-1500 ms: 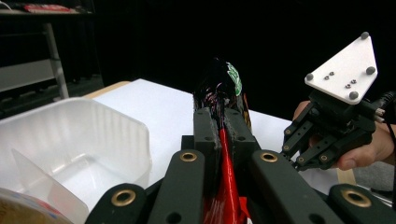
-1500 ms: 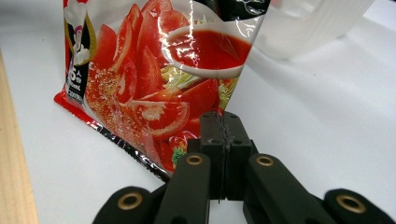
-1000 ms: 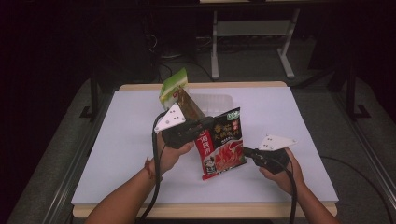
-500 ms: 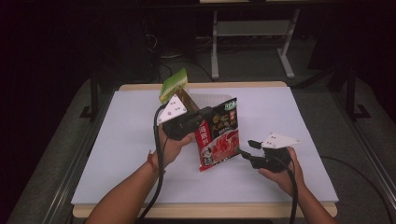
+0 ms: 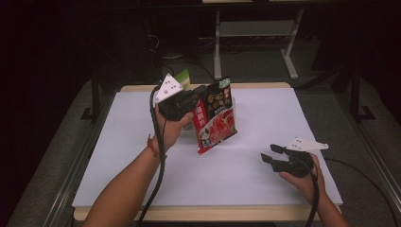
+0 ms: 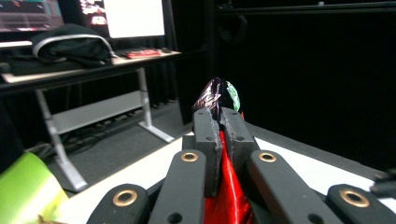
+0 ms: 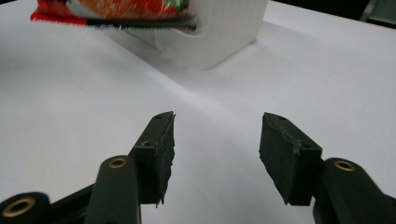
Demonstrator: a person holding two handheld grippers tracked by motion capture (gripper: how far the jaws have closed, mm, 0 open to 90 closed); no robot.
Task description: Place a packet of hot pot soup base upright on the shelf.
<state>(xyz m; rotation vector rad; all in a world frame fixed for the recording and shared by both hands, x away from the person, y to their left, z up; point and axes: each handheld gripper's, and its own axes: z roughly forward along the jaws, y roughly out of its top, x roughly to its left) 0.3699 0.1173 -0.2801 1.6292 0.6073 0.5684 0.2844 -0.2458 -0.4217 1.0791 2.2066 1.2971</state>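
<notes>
A red and black snack bag (image 5: 216,118) hangs tilted above the middle of the white table (image 5: 127,161). My left gripper (image 5: 195,100) is shut on the bag's upper left edge. In the left gripper view the jaws (image 6: 218,122) pinch the red foil (image 6: 227,191) between them, and the bag's dark top pokes out beyond the tips. My right gripper (image 5: 268,158) rests low at the right front of the table, open and holding nothing. In the right gripper view its fingers (image 7: 215,135) stand wide apart over bare table, with the bag's bottom edge (image 7: 116,11) farther off.
A green bag (image 5: 182,78) stands behind the left gripper at the back of the table and also appears as the green bag (image 6: 23,186) at the lower left. A white box (image 7: 219,32) sits on the table just behind the red bag. A desk frame stands beyond the table.
The left gripper has raised the red bag and carried it back, away from the right gripper. The right gripper has drifted a little to the right and stands apart from the bag.
</notes>
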